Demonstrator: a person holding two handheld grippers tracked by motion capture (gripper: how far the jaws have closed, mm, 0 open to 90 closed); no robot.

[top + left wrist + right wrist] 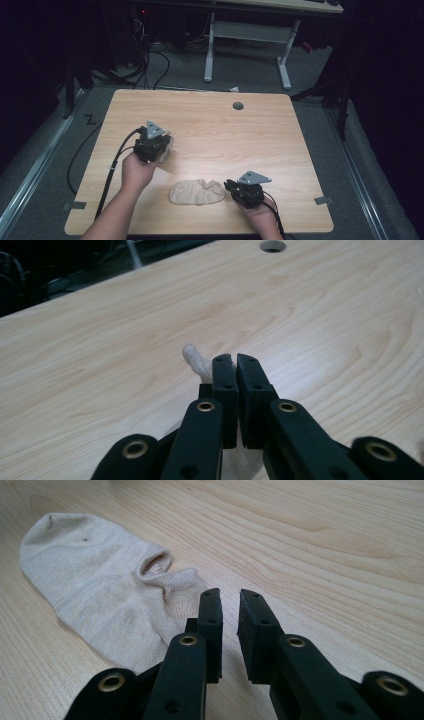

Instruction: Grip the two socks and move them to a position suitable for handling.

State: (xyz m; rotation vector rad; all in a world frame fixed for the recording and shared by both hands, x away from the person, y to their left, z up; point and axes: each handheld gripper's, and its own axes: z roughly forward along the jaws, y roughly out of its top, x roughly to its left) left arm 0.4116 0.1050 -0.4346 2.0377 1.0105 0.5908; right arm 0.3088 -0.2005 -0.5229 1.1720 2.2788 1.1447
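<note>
The left gripper [235, 360] was clamped on a beige sock [196, 362], held above the table [260, 130]. The right gripper [229, 596] stood narrowly parted, empty, just beside a second beige sock [95, 580] lying flat.

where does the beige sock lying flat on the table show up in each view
High view: the flat sock lies near the table's front edge, between the two hands, just left of the right gripper.
Right gripper view: the flat sock lies upper left, its cuff by the left jaw.
Left gripper view: a different sock is pinched there.
Shared landmark: the light wood table; its round hole also shows in the left gripper view.
</note>
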